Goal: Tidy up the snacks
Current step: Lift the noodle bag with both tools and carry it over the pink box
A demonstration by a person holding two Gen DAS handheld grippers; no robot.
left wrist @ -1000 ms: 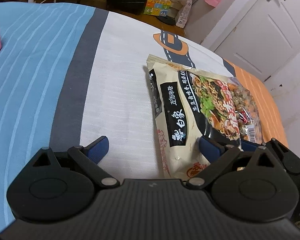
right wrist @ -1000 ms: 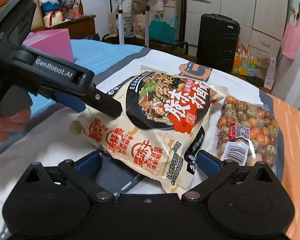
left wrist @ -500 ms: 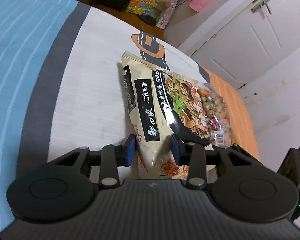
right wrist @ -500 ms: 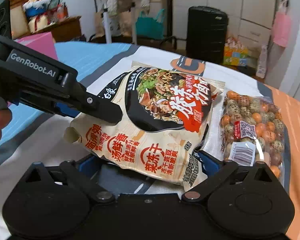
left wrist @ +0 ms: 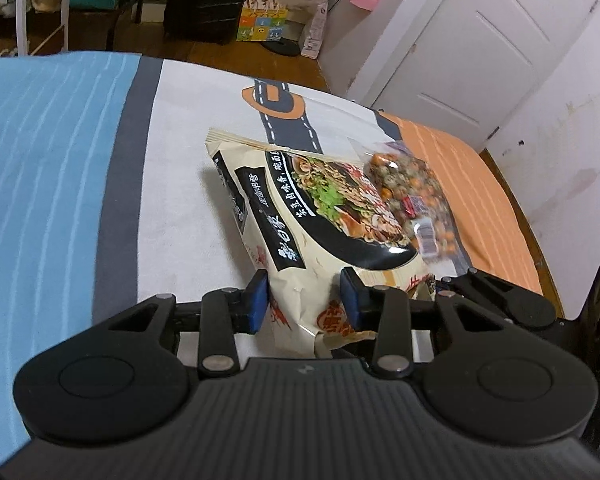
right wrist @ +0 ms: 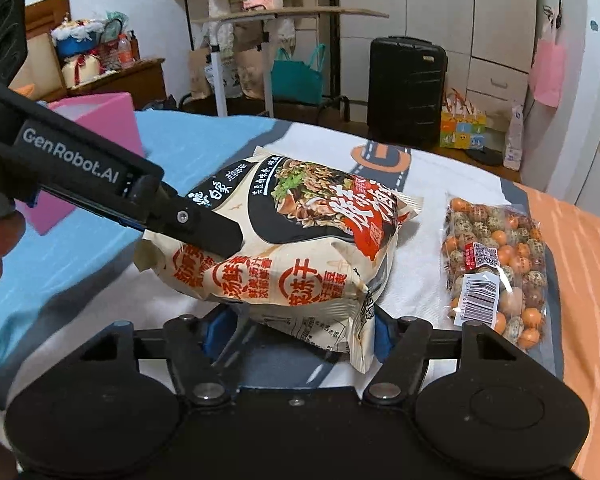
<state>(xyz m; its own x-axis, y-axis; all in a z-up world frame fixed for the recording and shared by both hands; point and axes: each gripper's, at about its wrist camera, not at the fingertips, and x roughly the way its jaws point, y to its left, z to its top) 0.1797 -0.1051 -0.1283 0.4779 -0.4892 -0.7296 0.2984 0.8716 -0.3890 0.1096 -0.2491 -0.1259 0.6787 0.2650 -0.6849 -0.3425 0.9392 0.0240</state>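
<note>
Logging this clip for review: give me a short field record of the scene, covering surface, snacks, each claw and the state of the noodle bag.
surface: bed cover, striped blue, grey, white and orange
noodle bag: lifted at its near end, held at two places
left claw: shut on a corner of the noodle bag
right claw: jaws have just been closing, pads against the bag's near edge
nut bag: clear pack lying flat on the cover, beside the noodle bag, untouched
pink box: on the blue part of the cover, behind the left claw

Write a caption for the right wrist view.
Both grippers grip the noodle bag on the bed, beside a nut bag.
</note>
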